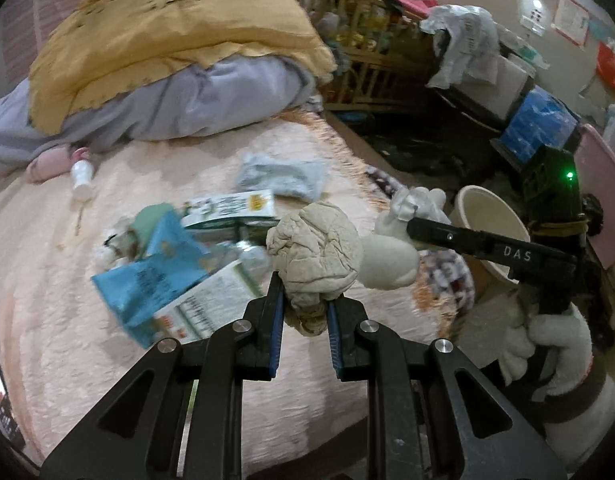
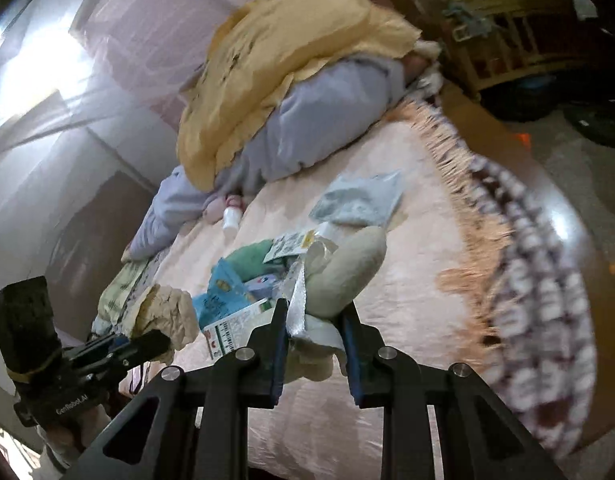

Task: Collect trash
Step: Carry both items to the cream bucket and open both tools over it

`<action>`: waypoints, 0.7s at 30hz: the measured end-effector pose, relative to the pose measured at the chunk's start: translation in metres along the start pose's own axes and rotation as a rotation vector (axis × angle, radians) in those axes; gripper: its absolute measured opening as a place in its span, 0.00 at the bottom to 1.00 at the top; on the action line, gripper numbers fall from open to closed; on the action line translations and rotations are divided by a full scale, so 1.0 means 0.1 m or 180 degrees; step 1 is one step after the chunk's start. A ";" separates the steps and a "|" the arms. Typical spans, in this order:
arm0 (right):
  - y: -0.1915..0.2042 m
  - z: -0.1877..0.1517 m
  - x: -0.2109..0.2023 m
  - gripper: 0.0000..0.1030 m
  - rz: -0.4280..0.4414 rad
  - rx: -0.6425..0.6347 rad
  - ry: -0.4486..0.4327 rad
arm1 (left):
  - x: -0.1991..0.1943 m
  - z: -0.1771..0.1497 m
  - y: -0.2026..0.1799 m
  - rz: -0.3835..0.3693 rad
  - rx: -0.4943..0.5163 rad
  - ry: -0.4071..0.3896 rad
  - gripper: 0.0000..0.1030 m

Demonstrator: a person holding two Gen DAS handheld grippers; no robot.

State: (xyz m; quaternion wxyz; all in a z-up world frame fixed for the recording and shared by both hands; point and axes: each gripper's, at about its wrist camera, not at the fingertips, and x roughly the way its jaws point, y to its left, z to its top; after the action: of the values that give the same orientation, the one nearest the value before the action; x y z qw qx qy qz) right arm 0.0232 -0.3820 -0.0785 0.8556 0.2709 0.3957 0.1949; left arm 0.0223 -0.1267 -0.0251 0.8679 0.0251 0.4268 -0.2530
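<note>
1. The left gripper is seen clenched on a crumpled beige paper wad; the wad bulges above and beyond the fingertips, held clear of the pink bedspread.
2. The right gripper is seen closed on a pale lump wrapped with white and silvery film; the lump juts forward past the tips, while the film hangs between the pads.
3. In the left view, the right gripper is found just right of the wad, beside a paper cup.
4. More trash is noted on the bedspread beyond both grippers: blue packets, a printed carton and a grey pouch.
5. A small white bottle is recorded further off, near the piled yellow and lilac bedding.
6. The glove on the right handle is visible at the lower right.
</note>
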 end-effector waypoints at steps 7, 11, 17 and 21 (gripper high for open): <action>-0.39 0.10 -0.73 0.23 -0.0647 -0.0060 -0.0315 | 0.27 0.25 -0.63 -0.0357 0.0228 0.0068 0.16; -0.78 0.13 -1.25 0.23 -0.1218 0.0001 -0.0491 | 0.56 0.38 -1.18 -0.0753 0.0385 0.0157 0.17; -1.48 0.14 -1.73 0.23 -0.2003 0.0201 -0.0563 | 1.09 0.57 -1.96 -0.1251 0.0475 0.0390 0.17; -1.88 0.14 -1.83 0.23 -0.2247 0.0314 -0.0578 | 1.44 0.68 -2.38 -0.1532 0.0418 0.0523 0.17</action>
State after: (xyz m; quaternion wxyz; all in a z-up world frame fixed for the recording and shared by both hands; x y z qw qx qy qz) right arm -0.0553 -0.6325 -0.0829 0.8877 0.1748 0.3962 -0.1565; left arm 0.0359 -0.4115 -0.0493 0.7416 -0.0005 0.4722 -0.4765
